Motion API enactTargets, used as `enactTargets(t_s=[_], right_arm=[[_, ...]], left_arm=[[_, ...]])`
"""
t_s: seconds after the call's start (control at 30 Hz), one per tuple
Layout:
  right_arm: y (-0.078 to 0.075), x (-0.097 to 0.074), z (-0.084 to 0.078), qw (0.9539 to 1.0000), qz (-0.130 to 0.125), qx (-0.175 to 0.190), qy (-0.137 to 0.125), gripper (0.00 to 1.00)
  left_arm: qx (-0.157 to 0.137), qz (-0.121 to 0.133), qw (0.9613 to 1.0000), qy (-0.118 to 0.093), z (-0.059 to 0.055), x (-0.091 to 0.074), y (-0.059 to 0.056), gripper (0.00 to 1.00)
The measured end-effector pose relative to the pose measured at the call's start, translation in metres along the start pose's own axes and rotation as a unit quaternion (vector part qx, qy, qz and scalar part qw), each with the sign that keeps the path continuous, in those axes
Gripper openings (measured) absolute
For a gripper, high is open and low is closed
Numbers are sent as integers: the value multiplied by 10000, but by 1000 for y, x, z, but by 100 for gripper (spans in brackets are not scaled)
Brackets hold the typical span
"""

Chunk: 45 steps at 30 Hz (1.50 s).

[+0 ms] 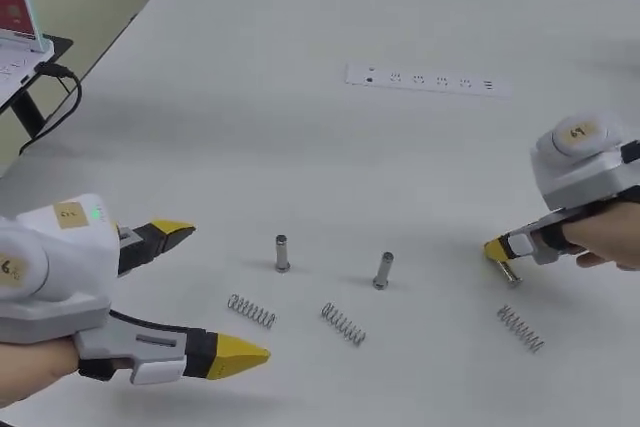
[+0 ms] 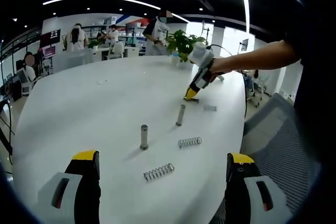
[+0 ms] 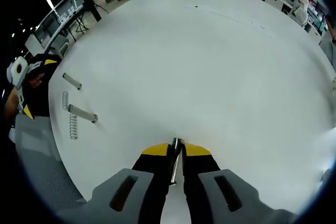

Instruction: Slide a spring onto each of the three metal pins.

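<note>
A: Biggest first, quick.

B: White table. Both gripper views show its rounded edge. Left gripper view adds the room behind it: ppl standing at the back and a green plant past the far edge. Head view gives a white power strip lying flat on the far side, well apart from the parts.

A: Tongs?

B: Left gripper is low-left in head view, yellow-tipped jaws spread wide, nothing btwn them. Right gripper is at the right, clenched on the held pin. Right gripper view is clearest on that: the pin is nipped btwn the two yellow tips. In head view its lower end slants toward the table; can't tell if it touches.

A: Counts?

B: Pins: 3. Two stand upright mid-table, the left standing pin and the right standing pin, apart from each other. The 3rd is the held one.

A: Springs?

B: Also 3, all lying loose and flat on the table. Left spring is near the left standing pin, on the person's side. Middle spring lies btwn the two standing pins, also nearer the person. Right spring is near the right gripper's tip, not touching it. In right gripper view I count 2 springs, beside the standing pins.
</note>
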State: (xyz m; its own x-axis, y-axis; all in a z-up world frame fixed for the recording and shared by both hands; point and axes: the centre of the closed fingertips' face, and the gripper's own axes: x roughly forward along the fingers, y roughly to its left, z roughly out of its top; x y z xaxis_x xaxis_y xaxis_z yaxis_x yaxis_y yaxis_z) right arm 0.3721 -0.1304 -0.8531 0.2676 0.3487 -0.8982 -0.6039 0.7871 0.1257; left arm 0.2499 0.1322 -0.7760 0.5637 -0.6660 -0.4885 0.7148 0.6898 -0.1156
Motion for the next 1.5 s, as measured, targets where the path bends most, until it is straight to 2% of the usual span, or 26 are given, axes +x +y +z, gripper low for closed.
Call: enactTargets(t_s=[0.17, 0.3, 0.43, 0.7, 1.03, 1.3, 1.5], right_arm=[[-1, 2, -1, 10000, -54, 31, 59, 5], [-2, 1, -2, 9998, -99, 152, 2, 5], [1, -3, -5, 9997, -26, 213, -99, 5], [0, -18, -6, 9983, -7, 393, -422, 5], [6, -33, -3, 9965, -7, 292, -787, 5], [11, -43, 0, 9937, -54, 175, -1105, 5], [12, -49, -2, 9928, -68, 160, -1187, 5]], left_arm=[[1, -22, 10000, -13, 0, 1, -2, 98], [4, 2, 10000, -36, 1, 0, 0, 98], [4, 25, 10000, -55, 2, -2, 1, 98], [3, 22, 10000, -47, 1, -2, -1, 98], [29, -23, 10000, -49, 2, 0, -4, 98], [39, 3, 10000, -85, 3, -2, -3, 98], [49, 5, 10000, -80, 3, -2, -4, 98]])
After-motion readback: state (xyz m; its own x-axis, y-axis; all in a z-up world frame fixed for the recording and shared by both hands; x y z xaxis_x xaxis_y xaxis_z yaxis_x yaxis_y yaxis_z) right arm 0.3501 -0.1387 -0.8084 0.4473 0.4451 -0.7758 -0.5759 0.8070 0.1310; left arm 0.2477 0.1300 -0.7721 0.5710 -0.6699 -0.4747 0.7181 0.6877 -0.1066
